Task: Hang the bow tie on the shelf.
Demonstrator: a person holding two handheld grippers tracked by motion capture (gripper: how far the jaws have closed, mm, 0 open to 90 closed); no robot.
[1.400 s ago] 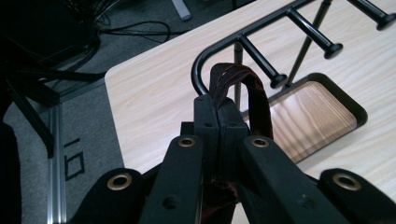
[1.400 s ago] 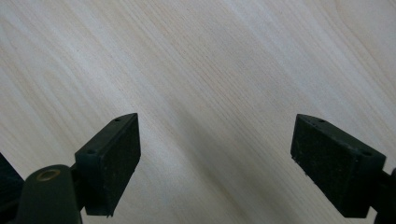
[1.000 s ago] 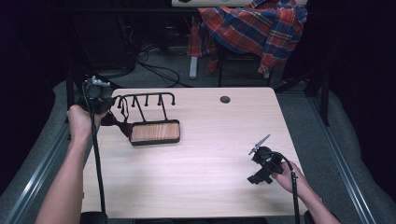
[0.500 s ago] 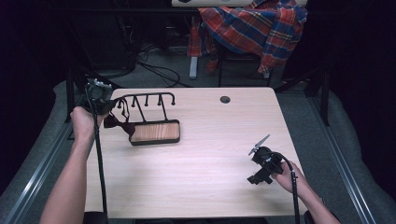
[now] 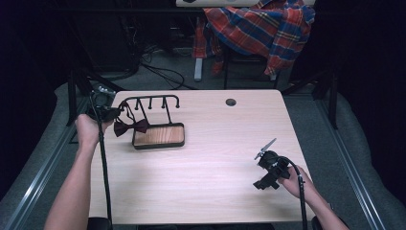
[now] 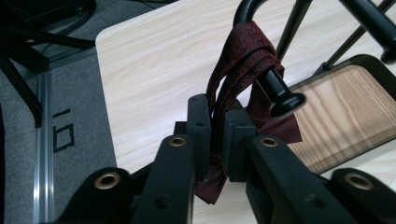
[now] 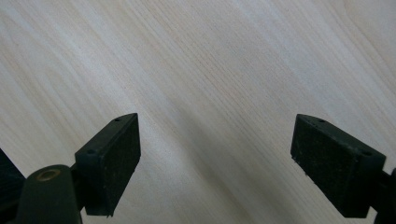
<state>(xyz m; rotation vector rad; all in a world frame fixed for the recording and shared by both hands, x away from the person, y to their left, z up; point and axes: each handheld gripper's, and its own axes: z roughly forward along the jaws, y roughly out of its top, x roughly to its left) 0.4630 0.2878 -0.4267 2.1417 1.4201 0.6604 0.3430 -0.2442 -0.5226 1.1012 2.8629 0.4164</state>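
Here, a dark red bow tie [image 6: 243, 60] is hanging by its strap over the end hook of a black rack [image 5: 158, 136] at the worktop's [image 5: 210, 191] left side, the left tongs [image 6: 215, 140] pinching its strap. The right tongs [image 7: 215, 158] are gaping wide above bare wood near the right edge.

Surface [image 5: 215, 158]: pale wood grain. Bow tie [image 5: 130, 126]: dark maroon, fine speckled weave. Rack [image 5: 158, 135]: black metal pegs, warm brown wood-grain base. Jaws: matte black. Shirt [image 5: 261, 24] at 12 o'clock: red-blue-white plaid. Floor [image 5: 158, 79]: grey.
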